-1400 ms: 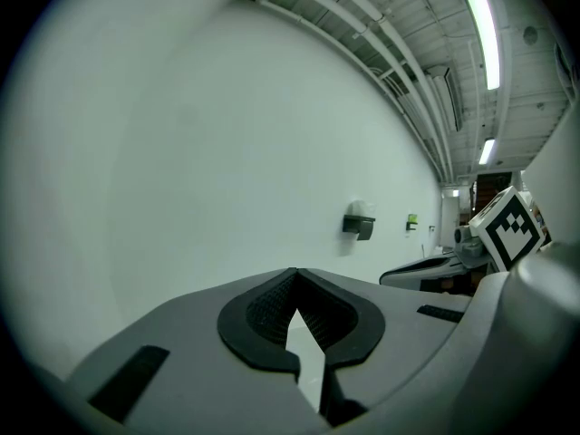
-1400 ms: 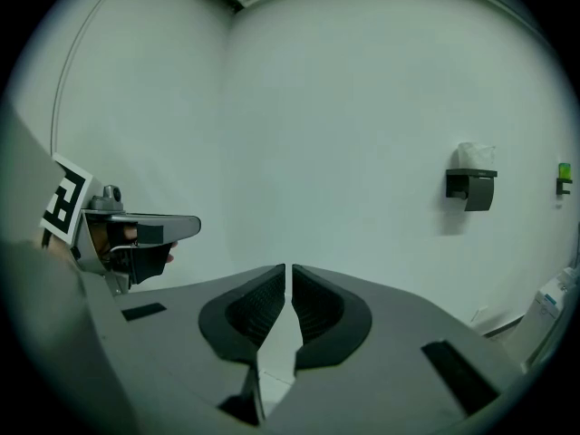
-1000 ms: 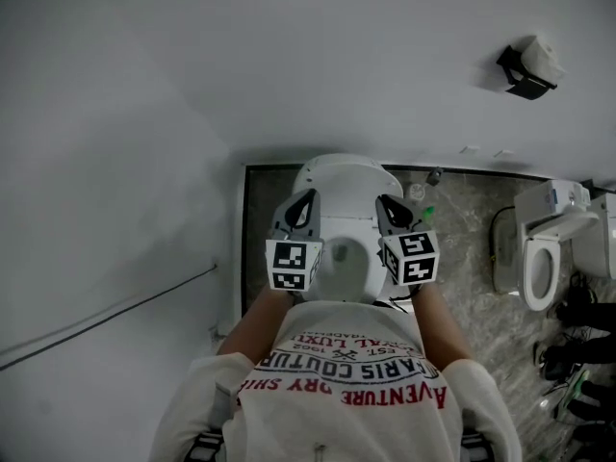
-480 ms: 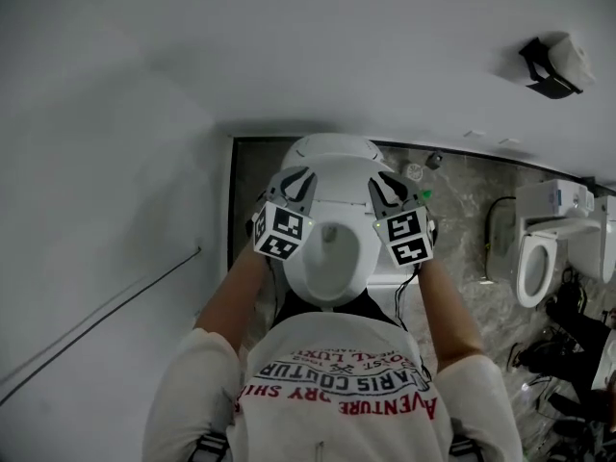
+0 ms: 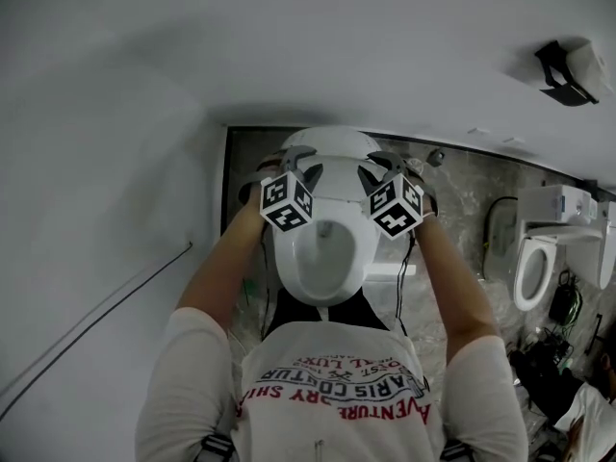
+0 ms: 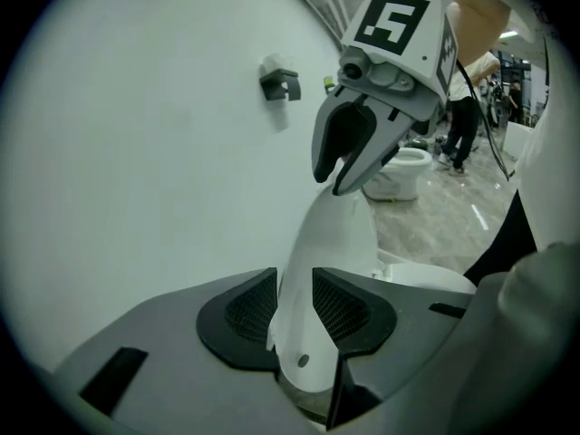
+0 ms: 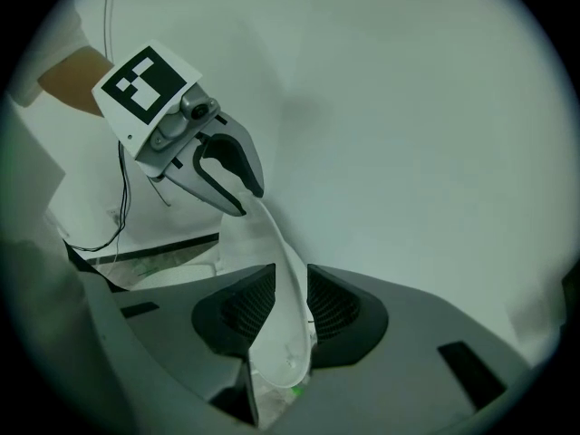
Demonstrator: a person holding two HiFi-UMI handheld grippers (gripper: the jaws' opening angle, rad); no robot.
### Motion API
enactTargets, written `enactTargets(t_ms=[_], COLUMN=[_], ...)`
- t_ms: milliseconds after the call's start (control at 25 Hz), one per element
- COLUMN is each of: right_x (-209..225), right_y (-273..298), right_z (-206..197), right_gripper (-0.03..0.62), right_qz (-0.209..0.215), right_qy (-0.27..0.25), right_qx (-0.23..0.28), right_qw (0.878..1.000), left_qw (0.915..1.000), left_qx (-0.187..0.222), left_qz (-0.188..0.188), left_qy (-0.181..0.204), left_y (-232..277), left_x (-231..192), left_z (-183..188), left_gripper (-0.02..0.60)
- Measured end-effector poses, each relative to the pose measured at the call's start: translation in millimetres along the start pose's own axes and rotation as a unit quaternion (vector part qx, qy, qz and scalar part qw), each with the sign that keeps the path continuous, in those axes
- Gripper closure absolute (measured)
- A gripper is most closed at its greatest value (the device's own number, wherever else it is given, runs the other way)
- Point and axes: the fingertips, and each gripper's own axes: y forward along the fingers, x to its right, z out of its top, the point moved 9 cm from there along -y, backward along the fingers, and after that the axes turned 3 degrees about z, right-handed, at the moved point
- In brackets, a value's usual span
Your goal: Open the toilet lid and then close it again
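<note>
Inside opening left tongs (image 6: 296,302) and right tongs (image 7: 283,306): toilet lid (image 6: 335,234), long axis upright.

Looks like a washroom, not a lived-in one. Holds a white toilet (image 5: 322,258) set against a plain white wall (image 5: 337,46), with a second toilet (image 5: 534,268) well apart to the right on the same floor (image 5: 462,200). Carries a black paper-roll holder (image 5: 568,70) high on that wall, above the second toilet. Is laid in grey veined stone along the wall's foot, with dark skirting at the near left corner. Shows bare, unmarked white paint everywhere else.
</note>
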Motion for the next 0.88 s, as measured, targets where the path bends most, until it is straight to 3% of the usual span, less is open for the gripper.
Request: enactTargets(t_ms=[240, 360, 480, 880], right_x=[-4.6, -10.9, -17.2, -44.8], right_y=[11.3, 10.1, 7.8, -7.9], right_z=[-1.0, -1.8, -2.2, -6.6], right_gripper=[0.526, 0.532, 0.546, 0.547], right_qz=[-0.017, -0.030, -0.038, -0.059], right_qy=[-0.011, -0.038, -0.059, -0.064], right_qx=[-0.008, -0.014, -0.024, -0.034], right_qw=[1.000, 0.999, 0.997, 0.996], left_qw=[0.9997, 0.9994, 0.9992, 0.9966], left_qx=[0.006, 0.015, 0.021, 0.049], left_qz=[0.002, 0.008, 0.005, -0.004], left_qy=[0.023, 0.029, 0.034, 0.065], left_y=[5.8, 1.1, -3.5, -24.4], left_x=[0.5, 1.4, 4.4, 25.0], left_z=[-5.3, -7.3, -8.2, -11.9], left_gripper=[0.467, 0.517, 0.520, 0.533])
